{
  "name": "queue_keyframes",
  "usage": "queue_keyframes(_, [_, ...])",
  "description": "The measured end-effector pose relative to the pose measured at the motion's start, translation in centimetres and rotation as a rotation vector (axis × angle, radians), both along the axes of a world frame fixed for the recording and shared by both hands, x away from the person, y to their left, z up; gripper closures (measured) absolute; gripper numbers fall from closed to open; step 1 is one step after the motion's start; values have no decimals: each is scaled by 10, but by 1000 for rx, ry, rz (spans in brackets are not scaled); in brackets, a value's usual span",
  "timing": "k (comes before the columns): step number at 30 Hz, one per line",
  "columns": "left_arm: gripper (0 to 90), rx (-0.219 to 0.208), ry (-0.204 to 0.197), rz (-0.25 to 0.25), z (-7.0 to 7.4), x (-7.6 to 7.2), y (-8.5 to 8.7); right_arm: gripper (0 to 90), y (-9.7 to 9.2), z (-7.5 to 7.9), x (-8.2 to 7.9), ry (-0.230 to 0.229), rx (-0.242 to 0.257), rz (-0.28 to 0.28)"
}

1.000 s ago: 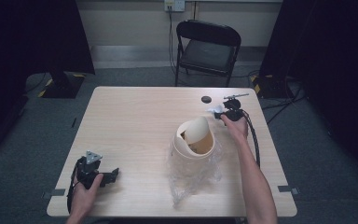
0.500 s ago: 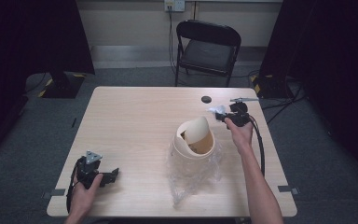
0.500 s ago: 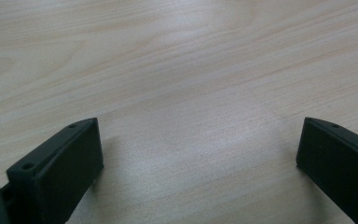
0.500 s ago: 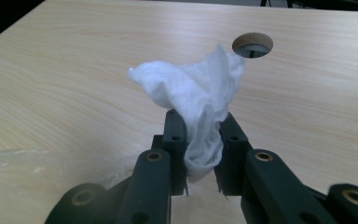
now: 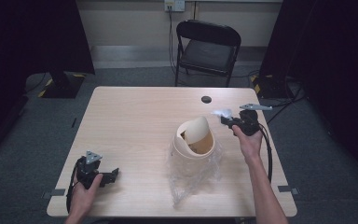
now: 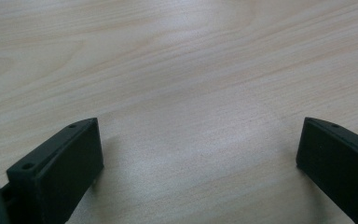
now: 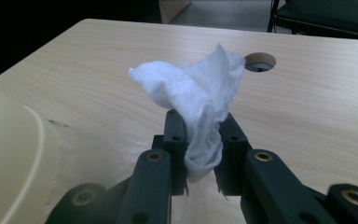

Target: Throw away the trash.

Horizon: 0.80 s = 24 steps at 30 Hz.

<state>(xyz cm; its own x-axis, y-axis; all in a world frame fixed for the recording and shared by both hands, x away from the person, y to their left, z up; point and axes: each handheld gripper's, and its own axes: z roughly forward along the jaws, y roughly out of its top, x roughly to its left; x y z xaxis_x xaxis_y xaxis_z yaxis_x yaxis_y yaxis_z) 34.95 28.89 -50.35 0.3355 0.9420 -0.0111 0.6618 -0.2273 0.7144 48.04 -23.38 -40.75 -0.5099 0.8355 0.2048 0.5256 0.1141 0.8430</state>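
I have a crumpled white tissue (image 7: 193, 100) pinched between the jaws of my right gripper (image 7: 200, 140); the jaws are closed on its lower part, and the loose upper part flares out above them. In the high view the tissue (image 5: 222, 113) hangs off the gripper's tip, above the worktop (image 5: 135, 126) and just to the right of the cream bin (image 5: 192, 148). The bin has a swing lid (image 5: 196, 129) that stands tilted, showing a dark gap beside it, and it sits on a sheet of clear plastic (image 5: 189, 179) that spreads toward my edge of the worktop.

My left gripper (image 5: 103, 175) rests near the front left corner, well apart from the bin, its jaws spread wide with nothing between them but bare wood (image 6: 191, 93).

I judge the next step is dropping the tissue into the bin. The risks: the grip takes only a small fold, so the tissue could slip free before it is over the opening. The lid could swing shut against the tissue and leave it draped outside. The bin looks light, and on slippery plastic a nudge from my gripper could shove or tip it, with my left gripper too far off to steady it.
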Motion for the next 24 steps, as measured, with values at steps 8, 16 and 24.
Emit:
queue_keyframes(8, [0, 1, 0, -1, 0, 0, 0, 780, 0, 15, -24, -21, 1, 18])
queue_keyframes(16, [0, 0, 1, 0, 0, 0, 0, 780, 5, 38, -59, -38, 6, 85])
queue_keyframes(24, [0, -1, 0, 0, 0, 0, 0, 780, 4, 39, -86, -22, -25, 110])
